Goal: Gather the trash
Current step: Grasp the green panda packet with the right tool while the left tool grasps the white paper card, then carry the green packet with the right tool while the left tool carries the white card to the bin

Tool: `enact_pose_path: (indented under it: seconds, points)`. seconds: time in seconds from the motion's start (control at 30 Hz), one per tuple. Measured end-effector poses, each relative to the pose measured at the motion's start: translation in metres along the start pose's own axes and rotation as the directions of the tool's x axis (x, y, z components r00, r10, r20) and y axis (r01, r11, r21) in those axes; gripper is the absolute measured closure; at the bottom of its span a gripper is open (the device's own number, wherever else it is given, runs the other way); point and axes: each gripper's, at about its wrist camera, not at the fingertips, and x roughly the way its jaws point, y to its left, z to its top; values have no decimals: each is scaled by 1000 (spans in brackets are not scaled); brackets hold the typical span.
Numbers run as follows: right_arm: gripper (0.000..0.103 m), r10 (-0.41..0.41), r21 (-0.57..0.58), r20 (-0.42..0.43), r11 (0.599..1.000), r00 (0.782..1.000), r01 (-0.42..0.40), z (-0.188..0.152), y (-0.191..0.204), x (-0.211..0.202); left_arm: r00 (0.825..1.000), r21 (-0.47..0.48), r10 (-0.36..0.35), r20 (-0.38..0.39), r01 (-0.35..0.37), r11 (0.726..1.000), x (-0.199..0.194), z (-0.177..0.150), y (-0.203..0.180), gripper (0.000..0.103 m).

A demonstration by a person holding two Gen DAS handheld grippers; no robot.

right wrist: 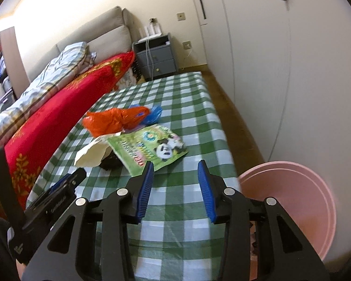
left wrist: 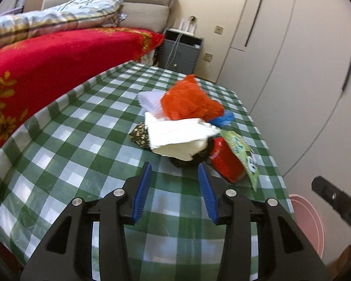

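A heap of trash lies on the green checked table (left wrist: 77,140): an orange plastic bag (left wrist: 189,100), a white paper wrapper (left wrist: 177,133), a red packet (left wrist: 229,161), a green panda packet (left wrist: 243,154) and a blue bag (left wrist: 224,118). My left gripper (left wrist: 175,178) is open and empty, just short of the heap. In the right wrist view the panda packet (right wrist: 152,149), orange bag (right wrist: 112,119) and white wrapper (right wrist: 91,154) lie ahead of my open, empty right gripper (right wrist: 175,175). The left gripper's body (right wrist: 58,192) shows at lower left.
A pink bin (right wrist: 292,201) stands on the floor off the table's right edge; it also shows in the left wrist view (left wrist: 308,220). A bed with a red blanket (left wrist: 46,65) borders the table's left. A grey nightstand (left wrist: 180,51) and wardrobe doors (left wrist: 292,46) stand behind.
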Motion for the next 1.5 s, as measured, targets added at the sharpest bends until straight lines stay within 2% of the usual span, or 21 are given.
enact_pose_path:
  seconds: [0.27, 0.5, 0.77, 1.1, 1.23, 1.37, 1.5]
  points:
    - [61, 16, -97, -31, 995, 999, -19, -5, 27, 26, 1000, -40, 12, -9, -12, 999, 16, 5, 13, 59]
    - [59, 38, -145, -83, 988, 996, -50, -7, 43, 51, 1000, -48, -11, -16, 10, 999, 25, 8, 13, 59]
    - [59, 1, -214, -122, 977, 993, -27, -11, 61, 76, 1000, -58, -27, -16, 26, 998, 33, 14, 13, 59]
    - [60, -15, -232, -111, 973, 994, -11, -6, 63, 82, 999, -81, -41, -2, 41, 996, 37, 22, 15, 59]
    - [66, -20, -237, -104, 972, 994, -5, -5, 64, 81, 999, -80, -49, -8, 48, 996, 38, 23, 14, 60]
    - [81, -34, -254, -94, 967, 995, 9, -4, 65, 78, 1000, -74, -31, 1, 31, 997, 34, 25, 15, 79]
    - [90, -43, -270, -74, 963, 996, 22, -3, 66, 73, 1000, -66, -19, 6, 19, 998, 29, 26, 15, 86]
